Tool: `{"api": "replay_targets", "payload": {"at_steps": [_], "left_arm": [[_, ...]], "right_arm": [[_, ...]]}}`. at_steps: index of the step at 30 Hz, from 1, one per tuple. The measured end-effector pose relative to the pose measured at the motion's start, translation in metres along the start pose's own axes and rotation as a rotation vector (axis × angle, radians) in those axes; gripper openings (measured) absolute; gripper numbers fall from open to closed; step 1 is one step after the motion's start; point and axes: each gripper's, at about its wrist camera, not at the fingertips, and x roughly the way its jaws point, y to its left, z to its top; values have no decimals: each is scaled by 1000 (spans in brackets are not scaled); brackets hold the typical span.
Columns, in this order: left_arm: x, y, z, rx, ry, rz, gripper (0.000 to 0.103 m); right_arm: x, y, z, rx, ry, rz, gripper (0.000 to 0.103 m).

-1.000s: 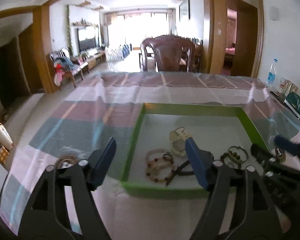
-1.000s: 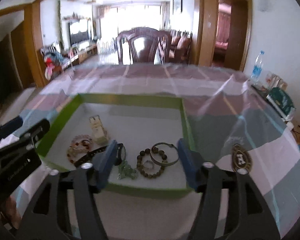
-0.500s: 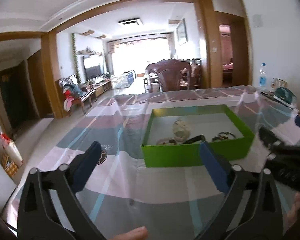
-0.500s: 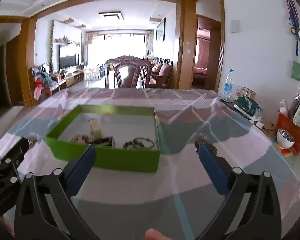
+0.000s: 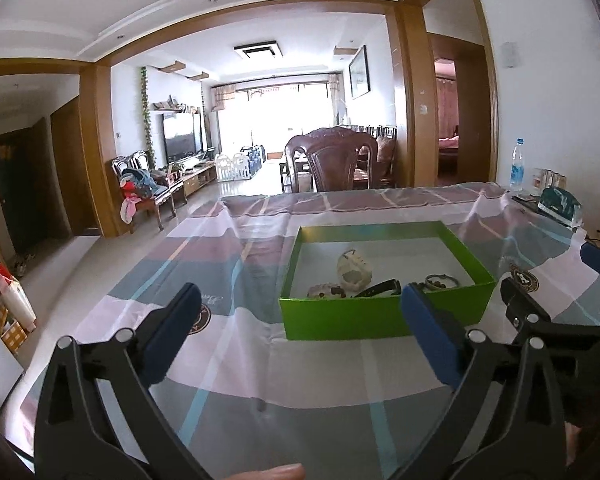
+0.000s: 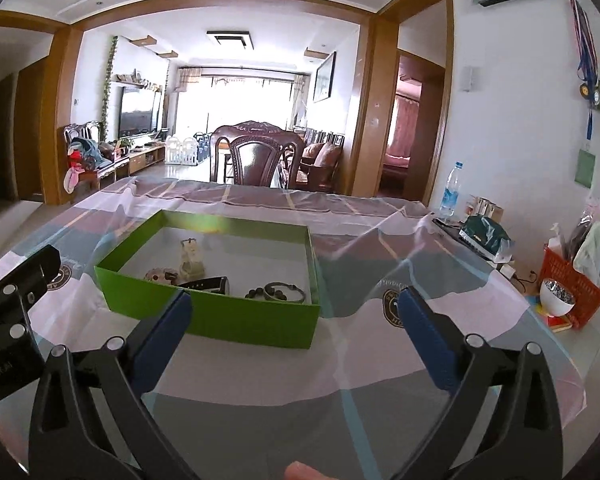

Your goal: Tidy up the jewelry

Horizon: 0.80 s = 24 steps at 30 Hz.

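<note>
Both grippers have drawn back from over the green box (image 6: 220, 322) since a second ago and spread wider. Your left gripper (image 5: 300, 340) and right gripper (image 6: 296, 336) now stand fully open, nothing between the jaws. Jewelry sits inside the box on the table (image 5: 340, 400): bead bracelet (image 6: 162, 275), pale watch (image 6: 192, 258), black band (image 6: 210, 283), metal bangle (image 6: 286, 291). Likely light and small. Beads slack and prone to slip; bangle stiff and slick. Take the bangle across its rim, the band mid-strap, and gather the beads in a bunch.
</note>
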Motion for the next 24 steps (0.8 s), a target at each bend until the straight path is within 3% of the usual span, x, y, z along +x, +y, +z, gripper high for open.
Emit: {"api": "replay_targets", "payload": {"at_steps": [24], "left_arm": [[13, 1, -9, 17, 49, 29, 99]], "right_arm": [[-4, -3, -2, 12, -3, -4, 100]]}}
